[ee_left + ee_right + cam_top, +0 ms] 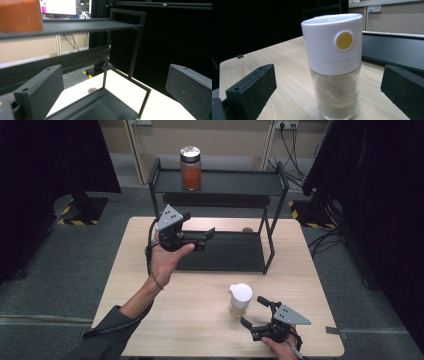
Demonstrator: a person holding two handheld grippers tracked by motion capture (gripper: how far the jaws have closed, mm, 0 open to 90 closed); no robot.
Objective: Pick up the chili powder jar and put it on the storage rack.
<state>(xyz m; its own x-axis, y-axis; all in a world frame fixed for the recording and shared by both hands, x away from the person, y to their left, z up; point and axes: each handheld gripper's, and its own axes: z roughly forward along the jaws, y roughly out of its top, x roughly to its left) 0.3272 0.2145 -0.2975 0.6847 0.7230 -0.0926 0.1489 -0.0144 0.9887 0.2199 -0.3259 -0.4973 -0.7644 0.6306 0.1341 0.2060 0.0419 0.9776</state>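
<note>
Nearest us, our right hand-held gripper (256, 316) stands wide open, holding nothing, jaws flanking the white-capped shaker (333, 67) without touching. We judge the grasp is about to start: next, close squarely on its glass body. Beyond the shaker, our left hand-held gripper (209, 239) hovers open and empty at the black rack (220, 252), whose top shelf carries an orange jar (190, 168).

Black two-tier metal rack (272, 205) at the far edge of the light wooden table (150, 305); glass jar of orange powder with a metal lid (190, 168) on its upper shelf, left end. White-capped glass shaker (239, 299) upright near the table's near edge, right of centre.
</note>
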